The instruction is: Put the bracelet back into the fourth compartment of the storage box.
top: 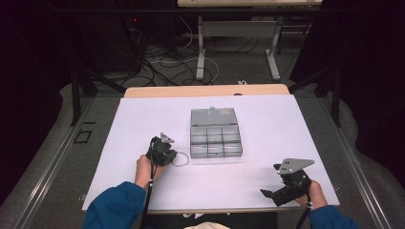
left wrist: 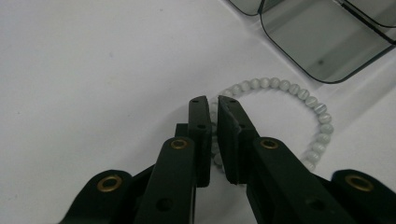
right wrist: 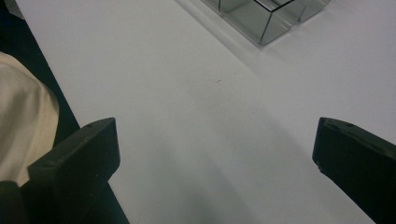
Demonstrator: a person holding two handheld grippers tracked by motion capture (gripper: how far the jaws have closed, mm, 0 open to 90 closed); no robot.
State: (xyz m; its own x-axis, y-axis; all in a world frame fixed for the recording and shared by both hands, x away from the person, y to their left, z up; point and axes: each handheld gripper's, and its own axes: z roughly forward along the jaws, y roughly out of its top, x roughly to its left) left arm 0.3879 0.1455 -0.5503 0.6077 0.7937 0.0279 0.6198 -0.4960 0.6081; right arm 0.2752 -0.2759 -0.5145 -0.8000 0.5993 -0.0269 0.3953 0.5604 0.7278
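Observation:
A bracelet of pale grey-white beads (left wrist: 299,93) lies in a ring on the white table, just left of a clear compartment box (top: 215,140); in the high view the bracelet (top: 181,160) shows beside my left gripper (top: 162,151). My left gripper (left wrist: 213,101) is shut on the near side of the bracelet, with beads pinched between its black jaws. My right gripper (top: 273,194) rests near the table's front right edge, jaws wide open with nothing between them; its two fingers (right wrist: 79,163) frame bare table in the right gripper view.
The clear box has its lid (top: 214,116) folded open toward the far side, and its corner (right wrist: 266,23) shows in the right gripper view. The white table sheet (top: 143,119) ends at a dark front edge (right wrist: 42,79). Cables and table legs lie on the floor beyond.

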